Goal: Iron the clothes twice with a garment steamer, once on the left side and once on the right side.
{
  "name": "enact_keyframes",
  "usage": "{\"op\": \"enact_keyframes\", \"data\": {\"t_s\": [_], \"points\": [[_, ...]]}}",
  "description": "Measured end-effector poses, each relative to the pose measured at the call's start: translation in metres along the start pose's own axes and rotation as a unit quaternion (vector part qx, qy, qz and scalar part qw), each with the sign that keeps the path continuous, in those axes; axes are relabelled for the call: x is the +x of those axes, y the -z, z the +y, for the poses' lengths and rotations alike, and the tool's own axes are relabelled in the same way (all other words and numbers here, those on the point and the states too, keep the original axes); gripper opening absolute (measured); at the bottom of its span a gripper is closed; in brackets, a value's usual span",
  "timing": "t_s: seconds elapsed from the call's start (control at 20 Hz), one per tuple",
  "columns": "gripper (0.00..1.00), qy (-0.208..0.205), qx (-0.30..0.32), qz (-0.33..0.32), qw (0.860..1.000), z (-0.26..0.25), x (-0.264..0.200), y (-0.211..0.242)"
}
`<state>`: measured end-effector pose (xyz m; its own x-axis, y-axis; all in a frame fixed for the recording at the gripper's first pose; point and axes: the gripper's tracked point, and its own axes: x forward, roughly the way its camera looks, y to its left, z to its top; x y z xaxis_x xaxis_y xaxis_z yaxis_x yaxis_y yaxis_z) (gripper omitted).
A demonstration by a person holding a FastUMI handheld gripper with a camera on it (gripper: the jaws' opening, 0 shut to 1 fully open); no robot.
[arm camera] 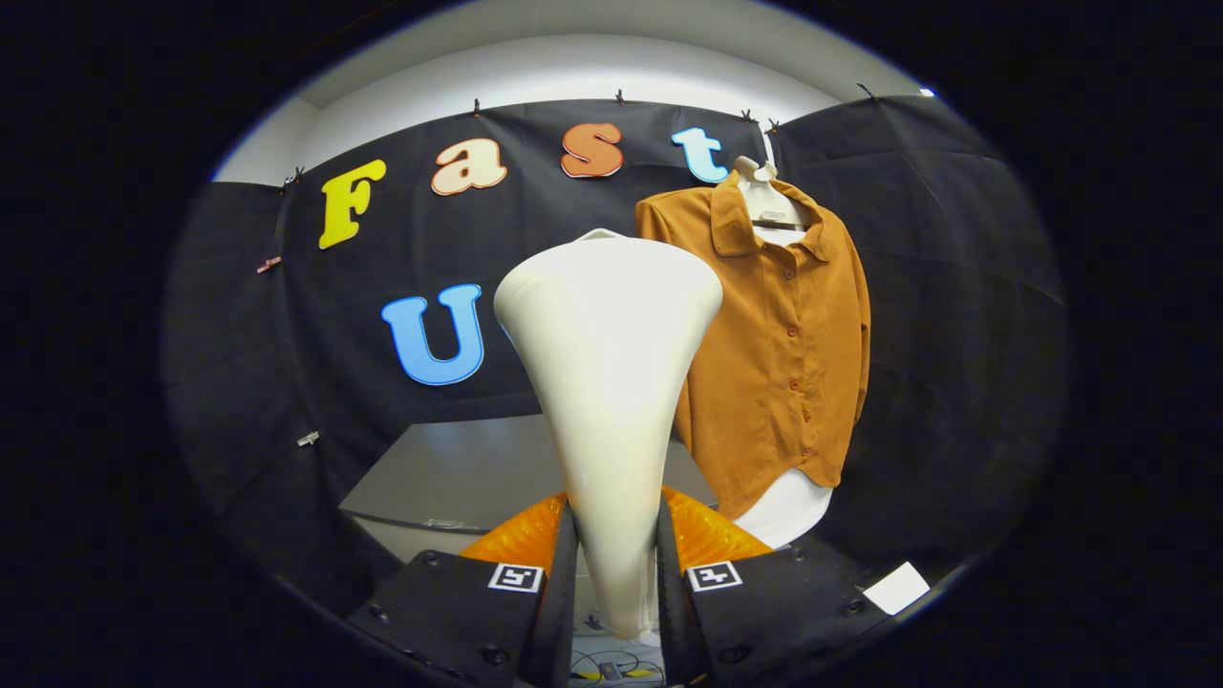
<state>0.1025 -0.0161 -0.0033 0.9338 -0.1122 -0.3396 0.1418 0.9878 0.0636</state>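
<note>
A cream-white garment steamer (609, 382) stands upright between my fingers, its narrow handle clamped low down and its wide head flaring upward. My gripper (616, 564) is shut on that handle, both fingers pressing its sides. Beyond the steamer and to its right hangs a rust-brown button-up shirt (779, 354) on a white mannequin torso (764, 196). The steamer head is apart from the shirt, level with the shirt's left sleeve side and covering part of it. The white base of the torso (788, 506) shows under the shirt's hem.
A grey table top (449, 478) lies beyond the fingers, left of the shirt. Black cloth walls close the booth behind and on both sides. A white paper slip (896, 587) lies low at the right. Cables (607, 666) lie below between the fingers.
</note>
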Motion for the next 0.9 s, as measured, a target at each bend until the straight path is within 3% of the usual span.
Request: {"op": "enact_keyframes", "data": {"t_s": [0.35,0.9], "points": [[0.4,-0.035,-0.02,-0.017,0.999,0.06,-0.026,0.003],[0.4,-0.029,-0.021,-0.021,0.999,0.069,-0.035,0.004]]}}
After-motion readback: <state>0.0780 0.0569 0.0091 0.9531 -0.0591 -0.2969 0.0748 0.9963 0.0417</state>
